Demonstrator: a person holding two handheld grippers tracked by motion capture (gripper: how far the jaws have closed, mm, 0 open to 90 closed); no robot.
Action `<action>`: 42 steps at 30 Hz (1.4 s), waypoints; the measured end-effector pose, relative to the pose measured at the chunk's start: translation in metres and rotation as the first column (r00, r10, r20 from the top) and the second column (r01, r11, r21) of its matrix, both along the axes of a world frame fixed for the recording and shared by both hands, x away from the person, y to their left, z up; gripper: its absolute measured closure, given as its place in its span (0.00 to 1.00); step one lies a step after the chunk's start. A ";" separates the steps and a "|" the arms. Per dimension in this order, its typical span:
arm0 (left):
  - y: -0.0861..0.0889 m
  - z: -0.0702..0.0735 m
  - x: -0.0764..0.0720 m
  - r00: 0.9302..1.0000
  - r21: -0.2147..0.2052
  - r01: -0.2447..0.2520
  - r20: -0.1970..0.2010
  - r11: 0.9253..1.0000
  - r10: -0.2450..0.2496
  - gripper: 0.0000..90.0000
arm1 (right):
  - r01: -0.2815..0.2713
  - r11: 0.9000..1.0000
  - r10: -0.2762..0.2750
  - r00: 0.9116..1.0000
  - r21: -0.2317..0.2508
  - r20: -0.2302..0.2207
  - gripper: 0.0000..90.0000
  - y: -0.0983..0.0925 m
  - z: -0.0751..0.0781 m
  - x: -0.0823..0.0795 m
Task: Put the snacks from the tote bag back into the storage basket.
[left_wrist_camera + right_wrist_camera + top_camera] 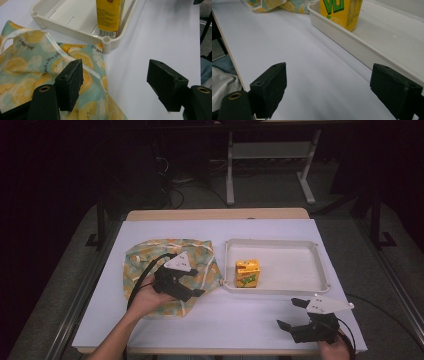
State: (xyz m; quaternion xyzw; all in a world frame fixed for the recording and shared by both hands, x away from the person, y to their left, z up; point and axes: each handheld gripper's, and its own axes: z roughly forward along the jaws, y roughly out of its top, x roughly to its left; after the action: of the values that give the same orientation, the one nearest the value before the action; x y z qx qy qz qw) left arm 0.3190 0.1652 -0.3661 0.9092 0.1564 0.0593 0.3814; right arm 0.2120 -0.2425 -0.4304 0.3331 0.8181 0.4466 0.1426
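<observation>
A lemon-print cloth bag (150, 265) (30, 65) (274, 3) lies flat on the left half of the table. My left gripper (197, 282) (116, 75) hovers open over its right edge. One jaw is above the fabric, the other above bare table, and nothing is gripped. A yellow juice carton (247, 273) (110, 17) (340, 12) stands upright in the front-left corner of a white tray (300, 245) (75, 32) (352, 42). My right gripper (290, 313) (329, 75) rests open and empty near the front right edge, just short of the tray's front wall.
A white sheet (240, 320) covers the table, with a wooden strip along the far edge (215, 214). Bare surface lies between the bag and the right gripper. Desk legs and cables (230, 170) stand on the dark floor behind.
</observation>
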 end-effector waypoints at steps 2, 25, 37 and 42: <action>0.002 -0.002 -0.002 1.000 -0.003 -0.004 0.000 1.000 0.004 0.32 | 0.001 1.000 -0.001 1.000 0.000 0.001 0.15 0.000 0.000 0.000; 0.030 -0.018 -0.022 0.999 -0.009 -0.045 -0.001 0.999 0.044 0.30 | 0.005 1.000 -0.005 1.000 -0.002 0.002 0.15 0.000 0.000 0.000; 0.040 -0.027 -0.034 0.998 -0.018 -0.061 0.001 0.998 0.061 0.30 | 0.005 1.000 -0.005 1.000 -0.002 -0.001 0.15 0.000 0.001 -0.001; 0.042 -0.030 -0.038 0.998 -0.030 -0.069 0.000 0.997 0.069 0.30 | 0.003 1.000 -0.003 1.000 -0.004 -0.002 0.15 0.001 0.000 0.000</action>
State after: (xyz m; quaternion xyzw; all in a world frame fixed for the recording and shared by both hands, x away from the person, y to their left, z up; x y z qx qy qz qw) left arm 0.2811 0.2070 -0.3965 0.8974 0.1886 0.0704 0.3927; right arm 0.2119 -0.2420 -0.4300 0.3348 0.8185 0.4443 0.1431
